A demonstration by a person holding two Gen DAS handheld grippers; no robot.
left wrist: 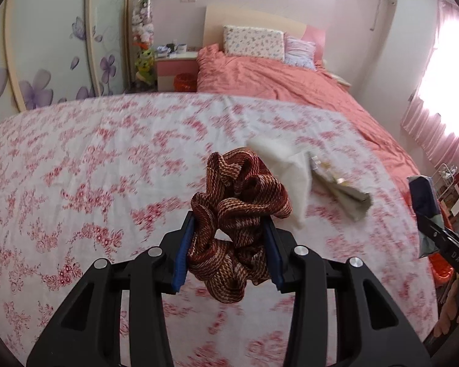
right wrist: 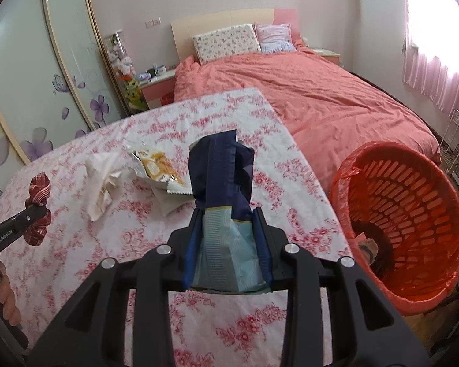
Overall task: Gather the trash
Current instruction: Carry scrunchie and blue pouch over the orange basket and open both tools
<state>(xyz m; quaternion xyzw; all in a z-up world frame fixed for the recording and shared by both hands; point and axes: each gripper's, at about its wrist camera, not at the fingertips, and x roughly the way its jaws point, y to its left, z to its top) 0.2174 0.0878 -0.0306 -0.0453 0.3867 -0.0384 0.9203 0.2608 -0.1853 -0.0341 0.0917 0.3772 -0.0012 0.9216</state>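
The counter (right wrist: 244,330) wears a white cloth printed with red flowers. On it lie a crumpled white tissue (right wrist: 102,180) and, just beside it toward the far right corner, a yellow snack wrapper (right wrist: 159,165) over grey packaging.

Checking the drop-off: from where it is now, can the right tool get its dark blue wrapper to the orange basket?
Probably yes. The right tool is shut on the dark blue wrapper, and the orange basket sits just to its right, mouth tilted toward it, with nothing between.

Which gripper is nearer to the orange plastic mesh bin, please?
Right. The right gripper, holding a wrapper, is just beside the orange plastic mesh bin; the left gripper is across the table.
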